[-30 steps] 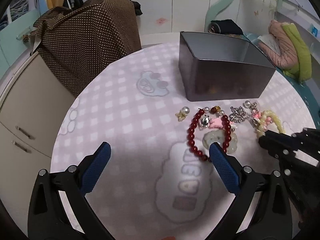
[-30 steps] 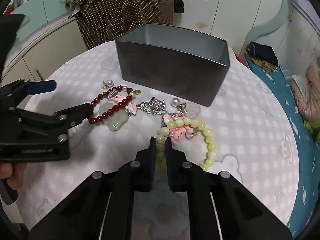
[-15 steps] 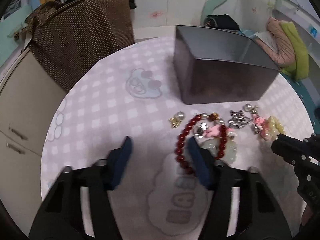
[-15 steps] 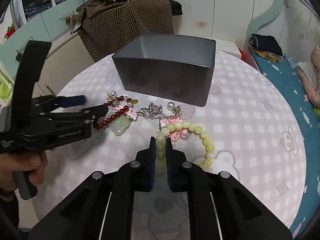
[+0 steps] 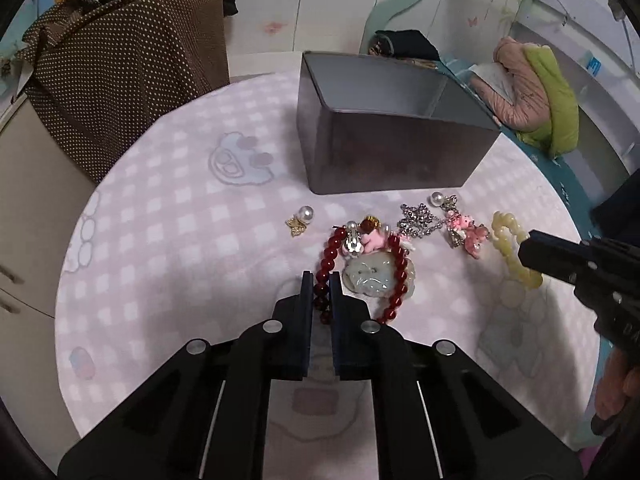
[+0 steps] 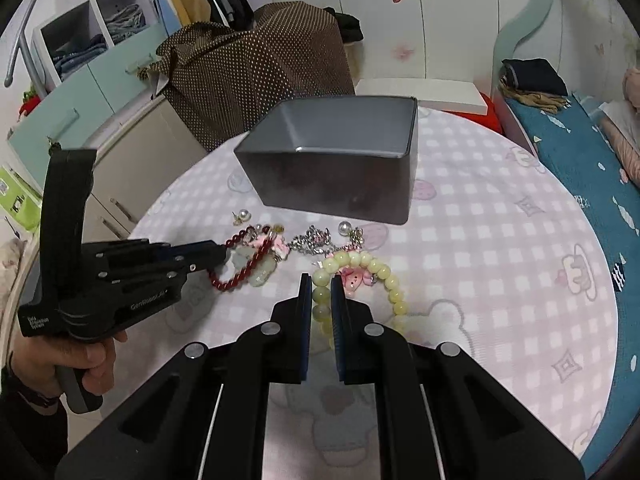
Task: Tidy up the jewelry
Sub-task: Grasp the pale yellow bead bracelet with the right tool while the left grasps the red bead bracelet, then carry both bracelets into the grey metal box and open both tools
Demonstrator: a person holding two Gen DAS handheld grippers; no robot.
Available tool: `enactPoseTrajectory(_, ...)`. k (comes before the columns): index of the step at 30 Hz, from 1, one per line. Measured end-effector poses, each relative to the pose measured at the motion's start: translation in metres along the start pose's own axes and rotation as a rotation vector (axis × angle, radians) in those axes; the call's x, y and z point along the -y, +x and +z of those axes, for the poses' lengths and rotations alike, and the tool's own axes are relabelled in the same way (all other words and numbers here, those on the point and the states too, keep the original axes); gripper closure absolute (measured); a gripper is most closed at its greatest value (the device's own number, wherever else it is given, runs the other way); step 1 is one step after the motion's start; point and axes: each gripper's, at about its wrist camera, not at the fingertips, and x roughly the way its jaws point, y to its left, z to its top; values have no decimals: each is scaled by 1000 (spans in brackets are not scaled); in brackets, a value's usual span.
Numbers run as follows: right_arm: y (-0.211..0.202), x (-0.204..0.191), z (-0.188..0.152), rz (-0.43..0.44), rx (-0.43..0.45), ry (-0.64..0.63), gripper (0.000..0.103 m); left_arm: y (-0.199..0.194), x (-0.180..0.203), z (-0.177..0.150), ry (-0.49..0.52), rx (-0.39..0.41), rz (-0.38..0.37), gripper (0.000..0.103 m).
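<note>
A red bead bracelet (image 5: 396,276) with a pale jade pendant (image 5: 372,274) lies on the table in front of a grey metal box (image 5: 384,152). My left gripper (image 5: 321,280) is shut on the bracelet's left side. It also shows in the right wrist view (image 6: 224,254) beside the red bracelet (image 6: 240,276). A pale yellow bead bracelet (image 6: 380,272) lies to the right. My right gripper (image 6: 321,282) is shut on its near beads; it shows in the left wrist view (image 5: 524,252) at the yellow bracelet (image 5: 506,236). The box (image 6: 340,196) is open and looks empty.
Small pieces lie between the bracelets: a pearl earring (image 5: 300,220), a silver chain piece (image 5: 418,218), pink charms (image 5: 468,232). The round table has a pink checked cloth (image 5: 180,240). A brown dotted cover (image 5: 120,60) stands behind, a bed (image 6: 592,176) to the right.
My left gripper moved forward to the red bracelet and closed from wide open to shut on it. My right gripper stayed shut on the yellow bracelet.
</note>
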Motion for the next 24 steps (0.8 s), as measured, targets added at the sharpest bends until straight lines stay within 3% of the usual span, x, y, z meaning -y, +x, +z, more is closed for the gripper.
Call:
enactPoseTrajectory(7, -18, 3, 8, 43, 50, 26, 95, -38, 8, 4, 34, 83, 21, 96)
enactPoseTrajectory(15, -39, 5, 30, 86, 113, 36, 95, -83, 22, 30, 98, 190, 32, 95)
enactPoseTrajectory(24, -61, -4, 92, 84, 225, -22, 95, -129, 34, 87, 126, 326, -33, 95)
